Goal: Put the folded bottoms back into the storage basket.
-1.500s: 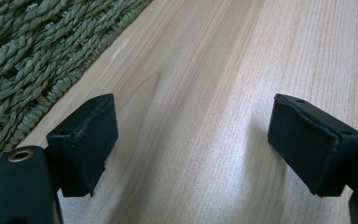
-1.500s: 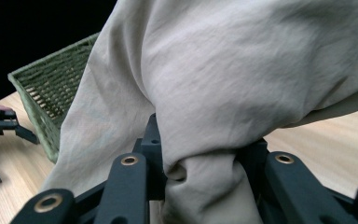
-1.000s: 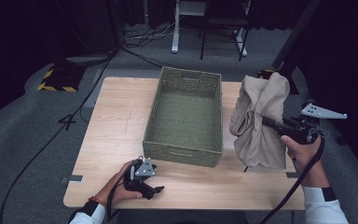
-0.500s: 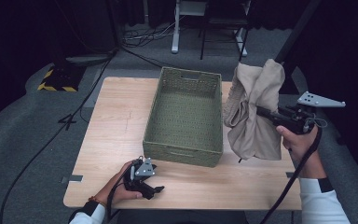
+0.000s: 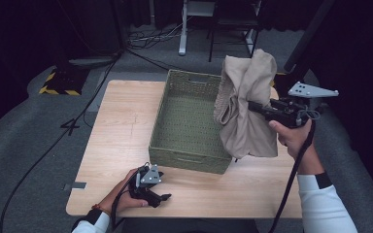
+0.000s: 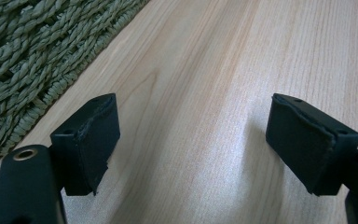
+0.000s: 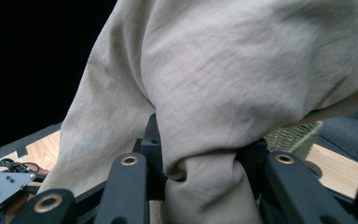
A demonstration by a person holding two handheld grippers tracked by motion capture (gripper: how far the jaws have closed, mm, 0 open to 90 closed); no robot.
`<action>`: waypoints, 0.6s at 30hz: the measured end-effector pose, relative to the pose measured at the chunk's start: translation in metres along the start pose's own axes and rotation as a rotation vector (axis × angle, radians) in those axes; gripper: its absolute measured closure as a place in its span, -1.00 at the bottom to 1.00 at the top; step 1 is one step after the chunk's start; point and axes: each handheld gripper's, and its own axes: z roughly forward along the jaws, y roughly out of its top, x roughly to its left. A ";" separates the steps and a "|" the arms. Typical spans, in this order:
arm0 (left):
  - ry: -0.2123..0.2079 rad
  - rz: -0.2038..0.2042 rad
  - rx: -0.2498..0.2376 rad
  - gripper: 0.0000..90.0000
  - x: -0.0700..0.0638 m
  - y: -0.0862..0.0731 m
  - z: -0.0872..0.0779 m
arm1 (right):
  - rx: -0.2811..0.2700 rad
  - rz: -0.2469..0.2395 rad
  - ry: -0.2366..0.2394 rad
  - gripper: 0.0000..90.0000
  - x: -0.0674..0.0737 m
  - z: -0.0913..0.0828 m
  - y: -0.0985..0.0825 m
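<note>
Clamping a bunched beige cloth (image 5: 246,109) in its jaws, the right gripper (image 5: 252,108) holds it in the air over the right edge of the green woven basket (image 5: 187,121). The carrying step seems underway; next it likely needs shifting above the basket's middle, then lowering. The left gripper (image 5: 161,196) rests open on the table (image 5: 116,131).

Count on record: one wooden table (image 5: 121,131); one green woven basket (image 5: 189,121); one beige cloth garment (image 5: 247,111); two handheld grippers, the left gripper (image 5: 162,197) and the right gripper (image 5: 252,107); one black-and-yellow striped floor marker (image 5: 58,89).
</note>
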 end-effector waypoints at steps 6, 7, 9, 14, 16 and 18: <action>0.000 0.000 0.000 -0.60 0.000 0.000 0.000 | 0.012 -0.013 0.022 0.43 0.011 0.021 0.010; 0.000 -0.001 0.000 -0.60 0.000 0.000 0.000 | 0.015 -0.012 0.026 0.43 0.013 0.024 0.012; 0.000 -0.001 0.000 -0.61 0.000 0.000 0.000 | 0.018 -0.015 0.036 0.43 0.017 0.031 0.014; 0.000 -0.002 0.000 -0.61 0.000 0.000 0.000 | 0.022 -0.017 0.051 0.43 0.023 0.043 0.019; 0.001 -0.002 0.000 -0.61 0.000 0.000 0.000 | 0.037 -0.027 0.050 0.43 0.027 0.051 0.021; 0.002 -0.003 0.000 -0.61 0.000 0.000 0.000 | 0.044 -0.029 0.057 0.43 0.030 0.060 0.023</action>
